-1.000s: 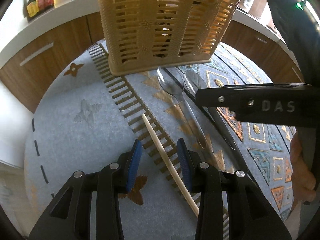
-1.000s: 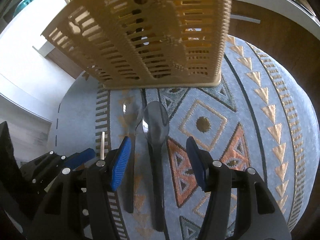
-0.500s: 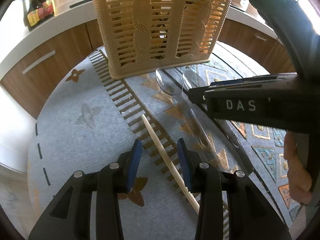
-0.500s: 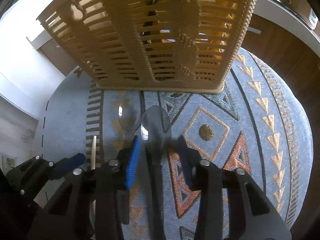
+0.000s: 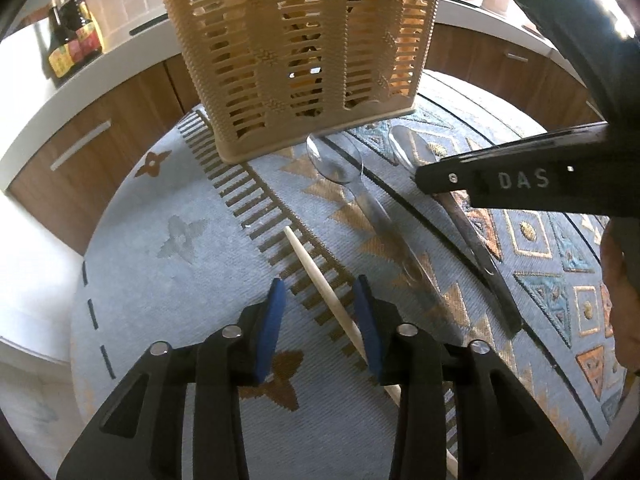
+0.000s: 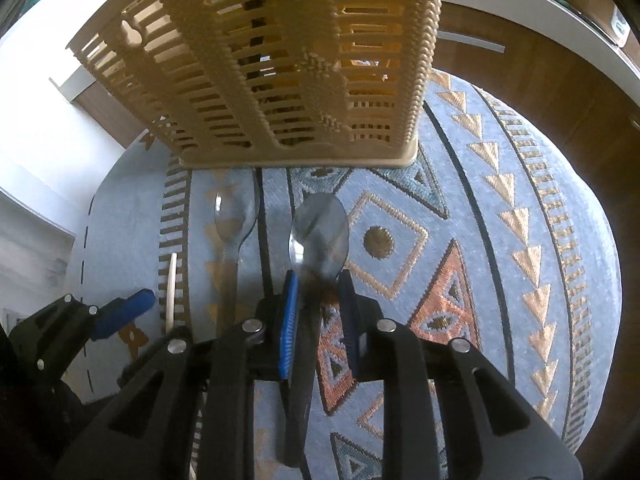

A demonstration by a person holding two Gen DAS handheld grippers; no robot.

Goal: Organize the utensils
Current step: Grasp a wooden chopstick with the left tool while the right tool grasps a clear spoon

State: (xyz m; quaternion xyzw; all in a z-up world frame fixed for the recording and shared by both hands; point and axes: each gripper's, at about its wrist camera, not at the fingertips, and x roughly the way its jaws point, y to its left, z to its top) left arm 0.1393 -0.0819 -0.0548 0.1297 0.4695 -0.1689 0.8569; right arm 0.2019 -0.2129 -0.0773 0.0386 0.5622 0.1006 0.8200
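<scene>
Closing right claw [image 6: 318,280] pinching dark spoon [image 6: 316,236] at its neck (bowl just beyond the pads).

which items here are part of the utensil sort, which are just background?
Job:
- slotted basket
- dark spoon, between the closing jaws of the right hand-held gripper
- clear spoon
- chopstick, between the closing jaws of the left hand-held gripper

Background:
- patterned mat
- sauce bottles
- counter
</scene>
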